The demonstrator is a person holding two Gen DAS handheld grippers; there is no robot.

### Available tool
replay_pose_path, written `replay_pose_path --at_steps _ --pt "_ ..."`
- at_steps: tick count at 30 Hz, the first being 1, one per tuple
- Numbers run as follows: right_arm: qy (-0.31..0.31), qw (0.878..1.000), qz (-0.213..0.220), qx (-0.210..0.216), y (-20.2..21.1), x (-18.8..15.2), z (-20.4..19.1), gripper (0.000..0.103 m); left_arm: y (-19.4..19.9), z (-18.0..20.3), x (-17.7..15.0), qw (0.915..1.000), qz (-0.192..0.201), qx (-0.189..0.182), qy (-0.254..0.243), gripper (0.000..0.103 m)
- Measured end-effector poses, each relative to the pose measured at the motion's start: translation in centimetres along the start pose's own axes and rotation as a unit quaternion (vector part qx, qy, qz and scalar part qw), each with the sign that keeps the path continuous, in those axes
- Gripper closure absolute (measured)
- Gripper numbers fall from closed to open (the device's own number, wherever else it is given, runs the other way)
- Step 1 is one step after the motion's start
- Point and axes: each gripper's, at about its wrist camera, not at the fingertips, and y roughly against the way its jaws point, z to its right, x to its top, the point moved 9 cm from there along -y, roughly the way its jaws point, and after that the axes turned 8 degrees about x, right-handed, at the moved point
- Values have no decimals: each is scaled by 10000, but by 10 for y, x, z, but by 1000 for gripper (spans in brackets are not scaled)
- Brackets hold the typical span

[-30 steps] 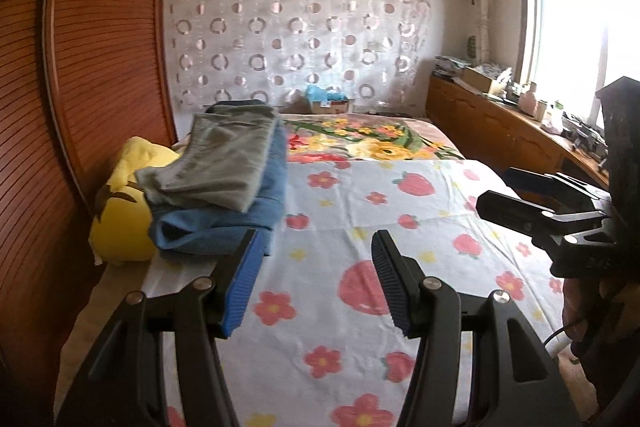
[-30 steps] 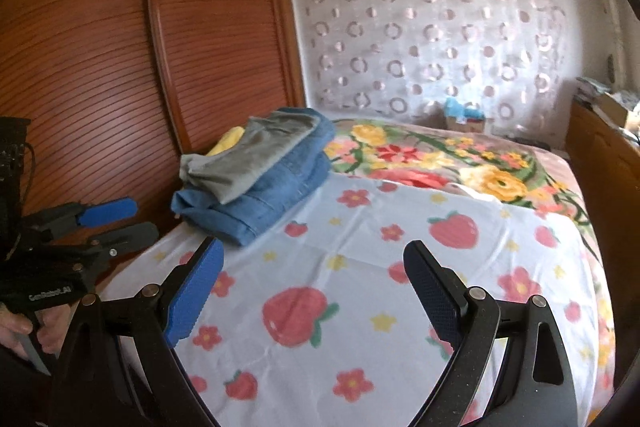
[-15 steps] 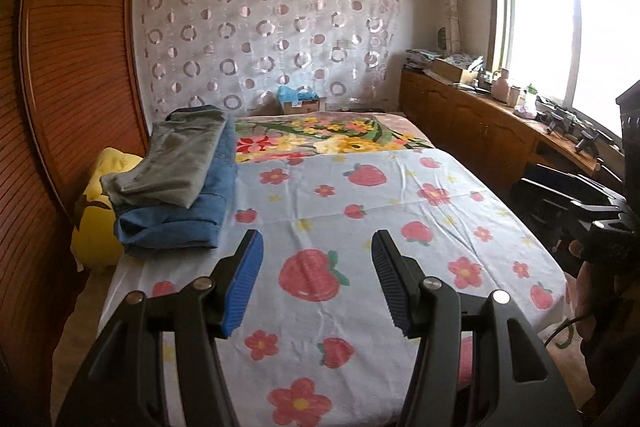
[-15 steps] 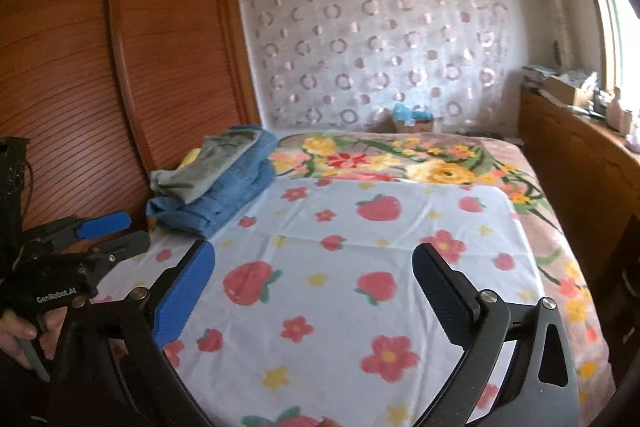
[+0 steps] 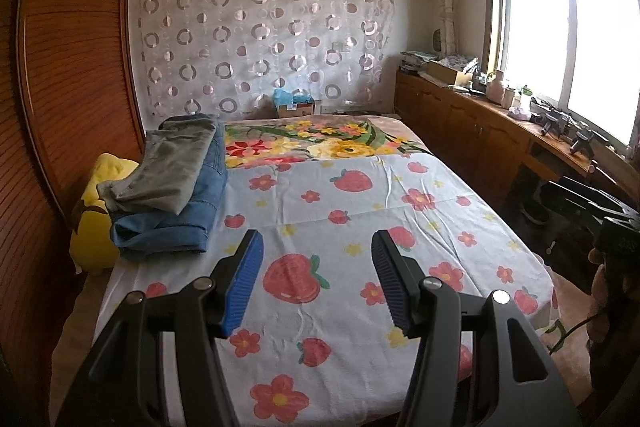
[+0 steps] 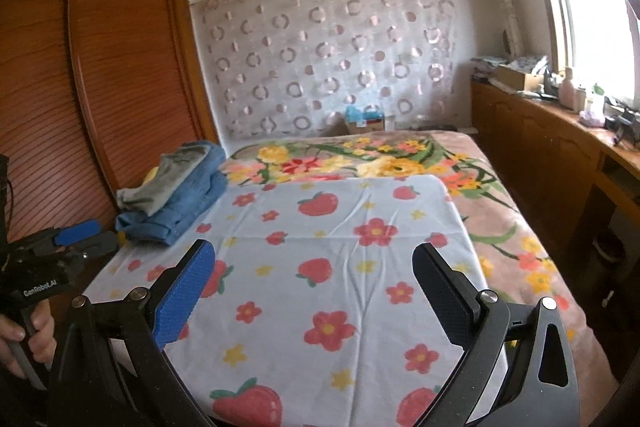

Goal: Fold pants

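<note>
Folded grey-green pants (image 5: 172,167) (image 6: 168,179) lie on top of folded blue jeans (image 5: 176,219) (image 6: 188,203), stacked at the bed's left edge. Both grippers hover above the near end of the strawberry-print sheet (image 5: 360,211) (image 6: 332,267), well back from the stack. My left gripper (image 5: 316,281) is open with nothing between its blue pads; it also appears at the left edge of the right wrist view as left gripper (image 6: 80,237), held by a hand (image 6: 24,339). My right gripper (image 6: 314,293) stands wide open and empty.
A yellow cushion (image 5: 94,223) sits left of the stack against the wooden wardrobe (image 5: 60,107). A floral blanket (image 5: 320,143) covers the far bed. A wooden counter (image 5: 516,131) with bottles and clutter runs under the window at right. A small box (image 5: 294,105) stands at the bed's head.
Both grippers have drawn back from the pants stack toward the foot of the bed, so more of the sheet shows. The right gripper's jaws stand a little wider.
</note>
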Motion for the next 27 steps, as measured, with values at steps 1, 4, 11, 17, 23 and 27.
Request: replay_pose_path --at_steps 1,4,11,17,23,27 --pt "25 10000 19 -59 3 2 0 2 2 -1 2 10000 11 5 1 47" --pt "83 9998 74 -163 7 7 -2 2 8 -3 8 10000 76 29 10 47" --pt "229 9990 247 -291 18 24 -13 2 27 -10 25 9996 256 19 65 47" --pt "345 9981 376 -341 26 34 -21 2 42 -18 35 9990 426 90 124 46" --pt "382 9980 390 -316 27 34 -25 2 42 -24 36 9988 434 153 164 46" --pt "380 9981 382 -313 26 34 -26 2 41 -25 34 9988 416 159 190 46"
